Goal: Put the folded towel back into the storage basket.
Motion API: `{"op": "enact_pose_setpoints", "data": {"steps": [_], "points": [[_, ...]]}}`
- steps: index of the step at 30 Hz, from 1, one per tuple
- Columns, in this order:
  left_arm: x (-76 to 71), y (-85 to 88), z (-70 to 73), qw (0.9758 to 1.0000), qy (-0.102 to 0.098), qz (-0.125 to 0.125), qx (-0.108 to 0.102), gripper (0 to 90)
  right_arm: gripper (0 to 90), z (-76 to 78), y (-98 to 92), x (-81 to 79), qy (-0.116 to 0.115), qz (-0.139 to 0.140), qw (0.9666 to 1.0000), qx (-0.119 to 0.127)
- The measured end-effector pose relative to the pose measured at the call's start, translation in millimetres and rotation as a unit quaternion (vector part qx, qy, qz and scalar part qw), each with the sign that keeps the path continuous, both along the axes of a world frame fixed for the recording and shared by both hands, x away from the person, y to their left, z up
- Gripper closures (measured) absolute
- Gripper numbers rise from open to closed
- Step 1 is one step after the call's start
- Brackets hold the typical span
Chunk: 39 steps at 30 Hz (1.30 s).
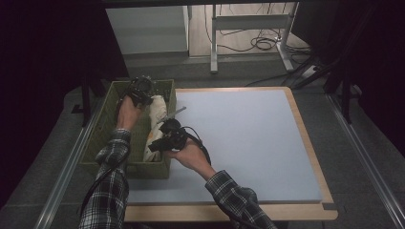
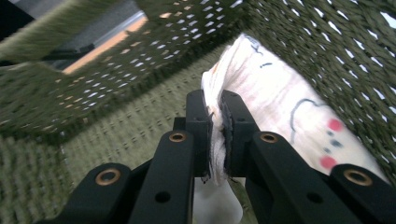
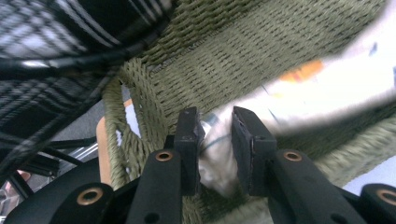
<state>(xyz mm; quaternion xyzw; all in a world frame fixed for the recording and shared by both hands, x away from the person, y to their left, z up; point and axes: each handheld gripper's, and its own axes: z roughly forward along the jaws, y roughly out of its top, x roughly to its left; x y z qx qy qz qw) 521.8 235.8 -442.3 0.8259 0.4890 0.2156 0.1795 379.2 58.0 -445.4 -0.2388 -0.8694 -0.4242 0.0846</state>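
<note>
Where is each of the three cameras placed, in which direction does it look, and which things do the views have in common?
High view: above the person's side, looking forward and down on the table; both forearms in plaid sleeves, left gripper and right gripper over the green basket.
Left gripper view: rides the left gripper, looks into the basket; its jaws pinch the white printed cloth.
Right gripper view: rides the right gripper, looks at the basket's wall; cloth lies between its parted jaws, a plaid sleeve above.
Shared: all three show basket and cloth.

Lab — padded table [image 1: 248, 143], floor cables [image 1: 260, 43]
</note>
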Motion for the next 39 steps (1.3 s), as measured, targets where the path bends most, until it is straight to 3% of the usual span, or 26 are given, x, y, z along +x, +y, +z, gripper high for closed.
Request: {"op": "enact_pose_setpoints", "data": {"steps": [6,8,12,20,25,30,36,39], "points": [[5.7,-12.5,-11.2,0.9998,0.012,-0.008,0.015,81.6,71.4,6.4,-12.5,2.0,-0.005,-0.007,0.9999,0.014],[6.0,-13.9,-11.6,0.9997,0.003,-0.010,0.021,70.6,70.9,8.4,-15.8,2.2,-0.009,-0.008,0.9998,0.016],[4.6,-10.6,-6.8,0.9999,-0.012,-0.001,0.007,56.6,70.6,11.3,-22.4,2.4,-0.011,-0.009,0.9996,0.022],[-4.5,-3.1,1.6,0.9984,-0.026,0.012,-0.049,48.2,68.0,17.2,-36.1,-1.2,-0.026,-0.017,0.9993,0.019],[-11.1,0.1,8.8,0.9944,-0.036,0.021,-0.097,40.6,64.5,21.6,-49.4,-2.4,-0.042,-0.026,0.9986,0.020],[-17.0,-1.8,15.1,0.9906,-0.040,0.019,-0.129,34.5,59.7,22.2,-70.0,-1.0,-0.059,-0.044,0.9972,0.015],[-24.1,-8.0,21.9,0.9868,-0.048,0.006,-0.154,27.0,55.3,20.4,-93.8,-0.9,-0.069,-0.059,0.9957,0.015],[-28.5,-13.1,24.3,0.9870,-0.055,-0.005,-0.151,23.5,52.6,18.6,-105.4,-1.3,-0.075,-0.065,0.9949,0.017]]}}
